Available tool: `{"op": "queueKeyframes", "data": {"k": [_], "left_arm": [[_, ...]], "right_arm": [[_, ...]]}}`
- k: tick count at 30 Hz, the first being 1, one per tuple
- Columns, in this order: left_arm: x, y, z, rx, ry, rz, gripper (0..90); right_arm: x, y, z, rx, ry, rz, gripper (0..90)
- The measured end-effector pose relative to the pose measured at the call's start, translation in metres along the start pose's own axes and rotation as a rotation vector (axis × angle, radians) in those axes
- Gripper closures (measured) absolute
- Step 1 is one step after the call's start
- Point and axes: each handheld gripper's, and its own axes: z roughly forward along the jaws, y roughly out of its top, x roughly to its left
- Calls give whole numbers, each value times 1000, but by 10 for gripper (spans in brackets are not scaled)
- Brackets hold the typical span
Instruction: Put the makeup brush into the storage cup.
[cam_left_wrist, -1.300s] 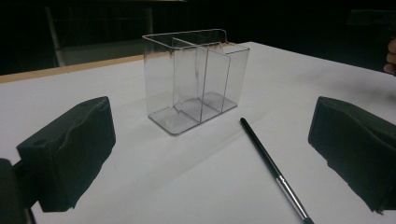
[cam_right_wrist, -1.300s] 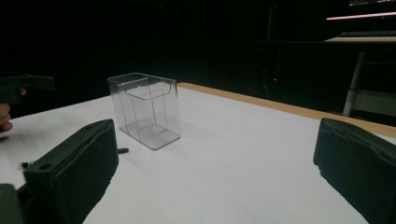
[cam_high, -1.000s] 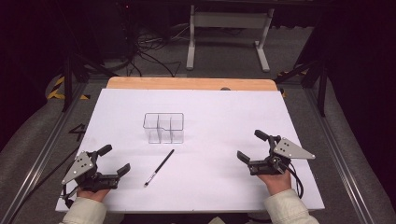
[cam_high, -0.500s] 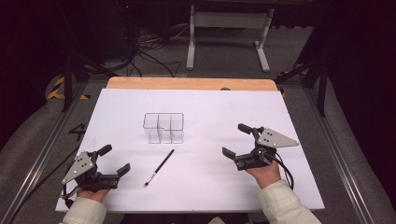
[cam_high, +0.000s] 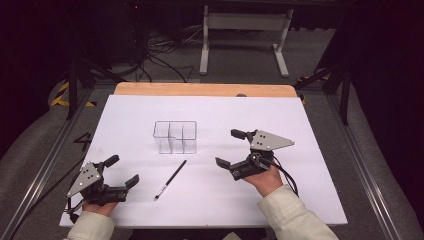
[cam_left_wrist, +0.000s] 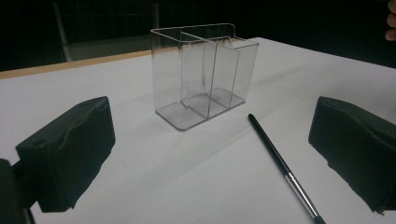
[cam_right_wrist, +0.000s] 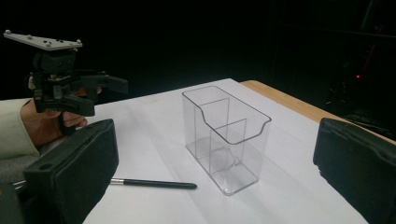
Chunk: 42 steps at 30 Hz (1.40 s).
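The right tongs have come in from the right side of the desk toward its middle. A second ago they sat near the right edge, level with the left tongs; half a second ago they were partway across; now they hang just right of the thin black brush and the clear plastic organizer, touching neither. Their jaws stand wide apart with nothing between them, and in the right gripper view the organizer sits squarely between the two black pads, with the brush lying flat on the white surface to its left.

This reads as the opening of a reach: the right hand is probably lining up on the brush or the organizer, and no grasp has begun. The likely aim is to drop the brush into one of the organizer's compartments, which look empty.

The left tongs have not shifted across the three moments. They rest low at the near left corner, also spread wide and empty; in the left gripper view the organizer stands ahead and the brush runs toward the lower right, its metal ferrule end nearest the camera.

The brush and organizer lie exactly where they were: the brush slanted in front of the organizer, close to it but apart.
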Motion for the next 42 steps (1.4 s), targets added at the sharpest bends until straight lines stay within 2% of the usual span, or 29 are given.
{"op": "queueKeyframes", "data": {"k": [7,14,18,19,20,22,25,26,27,33,36,42], "left_arm": [[0,0,-1,1,3,3,11],[4,-1,-5,6,33,8,11],[5,-1,-6,13,36,4,11],[5,-1,-6,14,34,5,11],[5,-1,-6,14,34,5,11],[6,-1,-5,15,31,0,11],[6,-1,-5,13,32,-3,11],[6,-1,-5,14,33,-4,11],[7,-1,-5,18,34,-5,11],[7,-1,-5,25,29,-8,13],[7,-1,-4,27,30,-12,13],[8,-1,-5,33,29,-14,16]], "right_arm": [[6,6,17,13,41,0,9],[11,14,36,38,91,-16,17],[12,17,41,56,96,-21,28],[13,19,45,80,103,-26,38],[13,19,45,80,103,-26,38],[13,23,50,136,118,-27,50],[14,27,54,167,134,-36,58],[14,31,60,209,149,-48,67],[14,31,60,209,149,-48,67],[18,40,76,317,190,-108,79],[20,42,80,344,194,-125,83],[24,46,99,435,230,-190,94]]}}
